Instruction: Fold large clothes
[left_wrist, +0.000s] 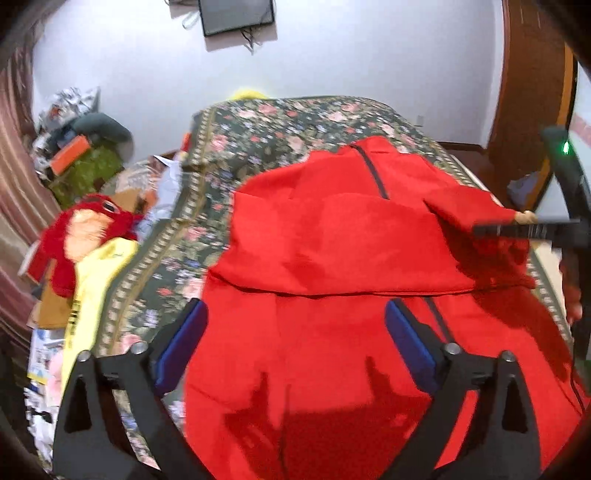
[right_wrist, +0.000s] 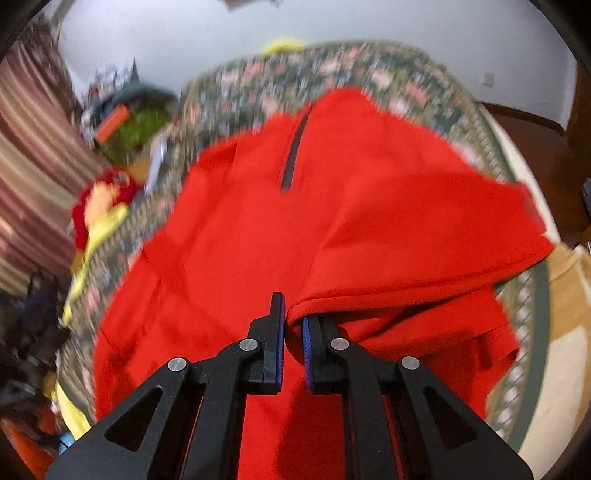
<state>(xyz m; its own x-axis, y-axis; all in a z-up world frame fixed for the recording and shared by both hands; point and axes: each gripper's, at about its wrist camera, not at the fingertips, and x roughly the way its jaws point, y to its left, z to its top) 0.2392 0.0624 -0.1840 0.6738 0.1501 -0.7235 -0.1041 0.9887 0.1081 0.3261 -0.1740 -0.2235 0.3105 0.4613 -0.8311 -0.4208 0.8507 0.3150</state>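
A large red garment with a dark zip lies spread on the bed, its upper part folded down over the lower. My left gripper hangs just above its middle, jaws wide open, nothing between the blue pads. At the right, my right gripper pinches a red sleeve end and holds it lifted over the garment. In the right wrist view the right gripper is shut on a bunched fold of the red garment, and the zip runs up toward the collar.
The garment rests on a floral bedspread. Left of the bed lie a red plush toy, a yellow cloth and a green bag among clutter. A wooden door frame stands at the right, and striped curtains hang at the left.
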